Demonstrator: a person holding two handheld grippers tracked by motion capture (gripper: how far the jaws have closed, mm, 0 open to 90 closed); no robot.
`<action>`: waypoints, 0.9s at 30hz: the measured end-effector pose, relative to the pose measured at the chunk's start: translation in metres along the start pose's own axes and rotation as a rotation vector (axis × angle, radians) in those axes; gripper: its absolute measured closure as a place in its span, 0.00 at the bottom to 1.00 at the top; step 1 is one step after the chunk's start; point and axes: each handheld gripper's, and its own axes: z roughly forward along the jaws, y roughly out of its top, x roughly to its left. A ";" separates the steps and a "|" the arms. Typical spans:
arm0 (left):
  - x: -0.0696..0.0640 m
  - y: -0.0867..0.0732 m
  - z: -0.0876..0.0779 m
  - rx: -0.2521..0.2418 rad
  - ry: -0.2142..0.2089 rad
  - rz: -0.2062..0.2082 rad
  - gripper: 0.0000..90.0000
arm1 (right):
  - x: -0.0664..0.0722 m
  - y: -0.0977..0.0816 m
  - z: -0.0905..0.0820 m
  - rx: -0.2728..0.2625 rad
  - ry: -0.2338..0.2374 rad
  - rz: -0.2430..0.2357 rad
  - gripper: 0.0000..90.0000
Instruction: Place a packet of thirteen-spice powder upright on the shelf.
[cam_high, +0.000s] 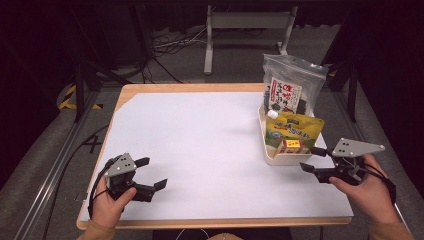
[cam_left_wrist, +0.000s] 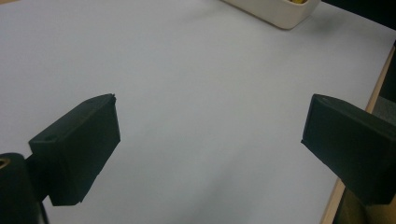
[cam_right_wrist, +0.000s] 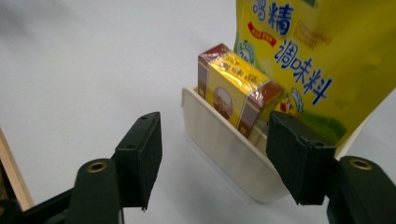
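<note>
Two grippers: I held one in each hand over the white worktop (cam_high: 200, 145), well apart from each other.
Right gripper (cam_high: 314, 160): it sat at the worktop's right edge, just beside the near end of the cream tray (cam_high: 280, 159), pointing at it.
Right fingers (cam_right_wrist: 140, 156): they stood wide apart and gripped nothing; one was over bare worktop beside the tray's near corner, the other in front of the tray's near wall, and I could not tell whether it touched.
Small box (cam_right_wrist: 238, 93): yellow and brown, wrapped in clear film, it stood upright in the near end of the tray, just ahead of my right fingers and not between them.
Yellow pouch (cam_high: 294, 131): it stood in the tray right behind the small box, leaning against it.
Dark bag (cam_high: 290, 85): clear-topped with a printed label, it stood upright at the tray's far end, behind the yellow pouch.
Left gripper (cam_high: 151, 173): it was near the worktop's front left corner, pointing right across the bare surface.
Left fingers (cam_left_wrist: 79, 149): they were spread wide with nothing but white worktop between them.
Tray from the left gripper view: one corner (cam_left_wrist: 280, 11) showed far off at the top.
</note>
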 end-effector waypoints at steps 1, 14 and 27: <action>0.001 -0.002 0.000 -0.002 0.004 -0.005 0.05 | 0.000 -0.004 0.001 -0.009 0.002 0.015 0.40; 0.012 -0.016 0.000 -0.041 0.025 -0.018 0.04 | 0.007 -0.035 0.022 -0.052 -0.032 0.061 0.38; 0.013 -0.019 0.000 -0.047 0.031 -0.025 0.03 | 0.010 -0.046 0.033 -0.071 -0.055 0.080 0.36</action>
